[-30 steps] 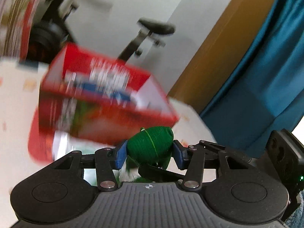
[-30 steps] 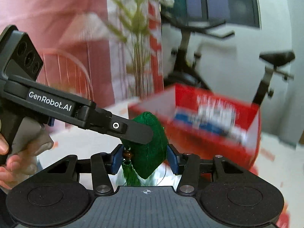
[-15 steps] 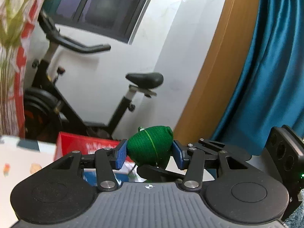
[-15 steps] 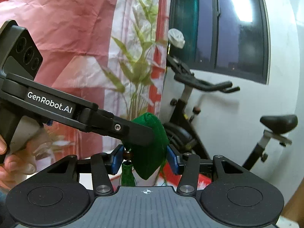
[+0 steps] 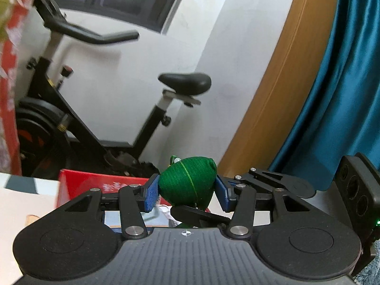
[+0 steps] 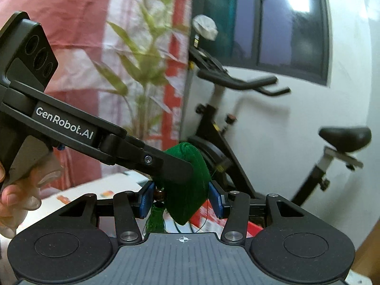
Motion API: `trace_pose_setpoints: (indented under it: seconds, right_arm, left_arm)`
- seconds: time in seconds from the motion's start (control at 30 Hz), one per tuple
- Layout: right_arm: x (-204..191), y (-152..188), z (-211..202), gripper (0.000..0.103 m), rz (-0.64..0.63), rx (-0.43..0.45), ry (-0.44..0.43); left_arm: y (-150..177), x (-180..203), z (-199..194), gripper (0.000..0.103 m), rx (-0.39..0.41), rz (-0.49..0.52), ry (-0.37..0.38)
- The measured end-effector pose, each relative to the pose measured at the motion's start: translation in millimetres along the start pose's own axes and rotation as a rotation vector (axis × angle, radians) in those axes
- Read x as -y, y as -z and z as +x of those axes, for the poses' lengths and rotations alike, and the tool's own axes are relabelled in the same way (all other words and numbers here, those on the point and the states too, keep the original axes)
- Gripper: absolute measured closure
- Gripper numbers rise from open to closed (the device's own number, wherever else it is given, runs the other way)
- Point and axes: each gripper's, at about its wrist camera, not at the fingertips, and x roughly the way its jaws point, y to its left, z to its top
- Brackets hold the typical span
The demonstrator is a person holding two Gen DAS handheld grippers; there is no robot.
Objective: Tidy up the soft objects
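Green stuffed pouch [image 5: 187, 185] held in air between both tongs, above near edge of red box [image 5: 99, 182].
Left tongs [image 5: 187, 191]: blue pads pressed on pouch sides, holding it.
Right tongs [image 6: 181, 198]: jaws narrow round same pouch; right pad touching, left pad by bead — firm grip unclear.
Tassel [image 6: 155, 216] dangles below.

Risks, judged:
- Double grip: hands pulling apart could twist or tear soft fabric.
- Tassel thread may snag on linkage.
- Early release: pouch misses box, lands on white surface [image 5: 21, 204].
- Motion blur hints fast swing; slip likely.
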Motion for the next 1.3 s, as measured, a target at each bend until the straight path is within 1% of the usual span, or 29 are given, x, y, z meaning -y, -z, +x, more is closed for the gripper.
trace_pose_setpoints:
  seconds: [0.2,0.33,0.57,0.77,0.83,0.9,1.03,1.1,1.17,1.3]
  right_arm:
    - [41.7,25.9,10.4,0.058,0.041,-0.070,0.054]
    - [58.7,50.1,21.2,0.058,0.053,-0.132,0.070]
    - [66.9,88.4,46.0,0.058,0.093,-0.238,0.066]
    - [61.9,100.7,62.3,0.057,0.099,-0.315,0.090]
    - [59.6,102.9,64.3,0.053,0.096,-0.341,0.107]
    - [56.8,102.6,63.8,0.052,0.091,-0.356,0.121]
    - [51.6,99.9,59.8,0.043,0.073,-0.378,0.159]
    - [51.7,97.0,57.2,0.041,0.077,-0.378,0.170]
    - [49.5,94.6,53.0,0.038,0.084,-0.373,0.177]
    - [43.9,92.2,44.3,0.032,0.083,-0.369,0.191]
  left_arm:
    - [2.9,-2.4,59.6,0.051,-0.063,-0.017,0.053]
    - [17.0,-8.7,92.3,0.051,-0.122,-0.043,0.070]
    - [46.0,-23.3,131.6,0.051,-0.231,-0.058,0.048]
    - [54.6,-33.6,155.1,0.051,-0.289,-0.062,0.008]
    - [56.3,-36.2,159.5,0.050,-0.299,-0.058,-0.007]
    - [57.3,-37.3,161.4,0.050,-0.304,-0.048,-0.023]
    - [55.3,-36.1,154.3,0.047,-0.293,-0.021,-0.037]
    - [52.9,-33.5,146.9,0.043,-0.278,-0.013,-0.033]
    - [49.4,-31.6,140.2,0.039,-0.258,-0.012,-0.023]
    - [41.7,-24.3,125.0,0.037,-0.222,-0.004,-0.013]
